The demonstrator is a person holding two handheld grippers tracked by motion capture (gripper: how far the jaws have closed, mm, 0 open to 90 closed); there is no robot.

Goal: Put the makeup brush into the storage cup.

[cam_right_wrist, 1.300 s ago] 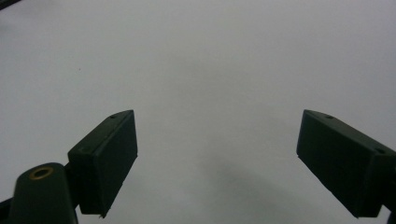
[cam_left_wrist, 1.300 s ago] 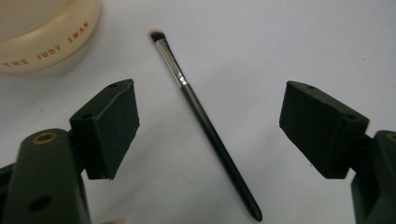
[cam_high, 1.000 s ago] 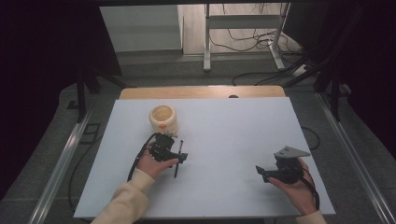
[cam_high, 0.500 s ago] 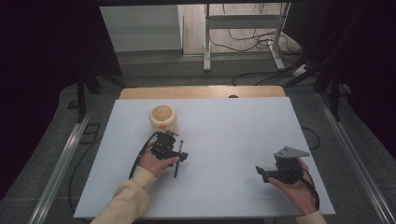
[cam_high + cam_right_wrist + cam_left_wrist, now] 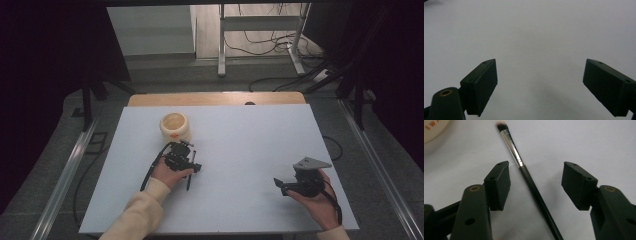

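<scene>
Both fingers (image 5: 499, 185) flank brush (image 5: 529, 177), untouched

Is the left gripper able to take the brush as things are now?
Probably yes. The brush lies flat on the table between the pads of the left gripper, which have just been closing but do not touch it yet. Nothing lies in the way; the cup stands apart.

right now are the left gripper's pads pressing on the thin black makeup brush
No, the makeup brush lies on the table between the left gripper pads, with a gap on each side.
</scene>
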